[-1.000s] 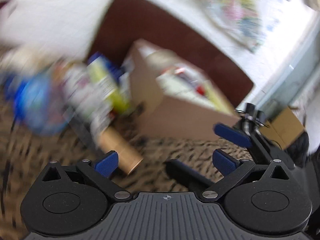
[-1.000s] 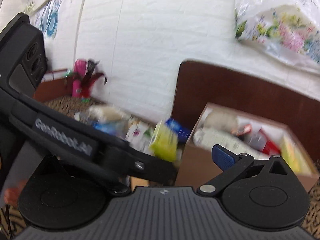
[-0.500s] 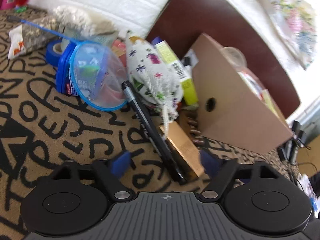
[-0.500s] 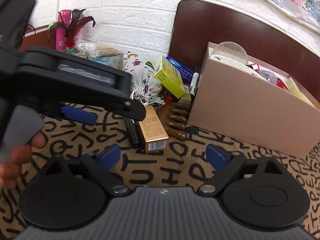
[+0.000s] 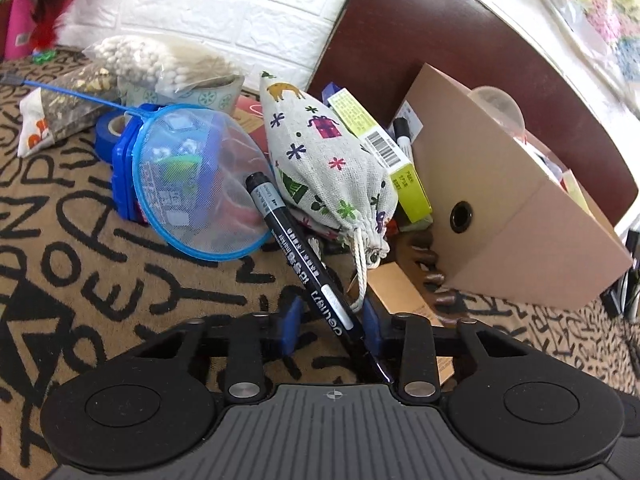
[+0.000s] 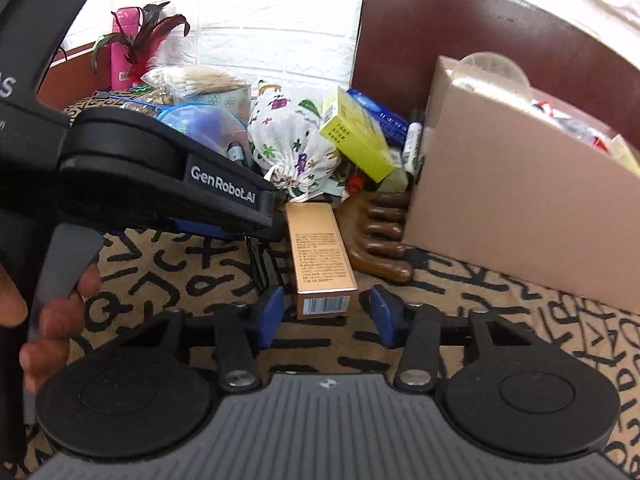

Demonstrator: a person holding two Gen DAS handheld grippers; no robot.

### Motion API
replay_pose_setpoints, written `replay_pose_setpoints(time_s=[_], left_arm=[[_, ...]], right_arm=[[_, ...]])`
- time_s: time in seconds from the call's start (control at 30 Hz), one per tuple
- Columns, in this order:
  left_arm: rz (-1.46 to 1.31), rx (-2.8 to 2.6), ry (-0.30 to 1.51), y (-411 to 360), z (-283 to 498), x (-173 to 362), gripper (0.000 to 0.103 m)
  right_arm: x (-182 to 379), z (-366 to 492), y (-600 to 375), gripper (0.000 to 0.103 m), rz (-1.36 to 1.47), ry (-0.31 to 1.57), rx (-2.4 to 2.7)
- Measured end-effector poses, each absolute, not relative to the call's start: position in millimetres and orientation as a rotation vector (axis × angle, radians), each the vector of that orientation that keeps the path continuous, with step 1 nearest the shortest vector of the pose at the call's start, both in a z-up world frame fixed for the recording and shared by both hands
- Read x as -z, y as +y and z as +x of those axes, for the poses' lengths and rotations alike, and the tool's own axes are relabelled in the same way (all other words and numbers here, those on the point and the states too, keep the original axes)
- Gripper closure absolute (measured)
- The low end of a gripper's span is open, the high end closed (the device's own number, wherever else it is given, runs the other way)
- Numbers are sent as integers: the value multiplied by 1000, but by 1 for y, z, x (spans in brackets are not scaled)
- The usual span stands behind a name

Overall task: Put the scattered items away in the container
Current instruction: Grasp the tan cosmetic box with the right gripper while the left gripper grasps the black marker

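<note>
A cardboard box stands at the right and holds several items; it also shows in the right wrist view. My left gripper is partly closed around the low end of a black marker, whose cap leans on a blue net; the marker touches the right pad only. My right gripper is open astride the near end of a gold box on the patterned cloth, its pads apart from it. The left gripper's body reaches in from the left.
A printed drawstring bag, a yellow-green carton, a wooden comb and a white marker crowd against the box. Blue tape, cotton swabs and a snack packet lie left. A brown chair back stands behind.
Both grippers have come down and forward to the pile. My left jaws have narrowed around the black marker. My right jaws have narrowed around the gold box's end.
</note>
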State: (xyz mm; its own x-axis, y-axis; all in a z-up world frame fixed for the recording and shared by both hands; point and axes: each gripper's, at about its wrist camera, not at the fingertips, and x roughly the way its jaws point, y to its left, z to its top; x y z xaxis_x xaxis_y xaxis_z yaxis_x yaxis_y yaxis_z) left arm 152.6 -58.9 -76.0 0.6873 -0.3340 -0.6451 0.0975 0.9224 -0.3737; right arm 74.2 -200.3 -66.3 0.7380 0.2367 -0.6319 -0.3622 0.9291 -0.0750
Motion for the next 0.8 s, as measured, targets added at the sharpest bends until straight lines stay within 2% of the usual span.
replay_pose_setpoints(time_s=[0.07, 0.4, 0.43, 0.5, 0.57, 0.63, 0.7, 0.8], left_arm=[[-328, 258, 788, -54, 150, 76, 82], [-244, 338, 902, -13, 92, 64, 91], [-235, 348, 911, -9, 84, 63, 88], [-209, 351, 917, -6, 72, 62, 70], [-177, 332, 898, -7, 65, 60, 63], [-141, 326, 882, -14, 67, 59, 52], [-124, 328, 874, -20, 70, 59, 45], [-88, 322, 854, -27, 75, 63, 46]], right_arm=[[65, 72, -201, 67, -185, 665, -341], [56, 20, -211, 68, -147, 709, -393], [55, 12, -212, 68, -144, 719, -401], [55, -3, -212, 67, -139, 741, -425], [55, -15, -212, 57, -121, 742, -439], [53, -19, -209, 54, -121, 734, -432], [51, -16, -205, 54, -143, 721, -409], [47, -9, -203, 54, -143, 698, -384]])
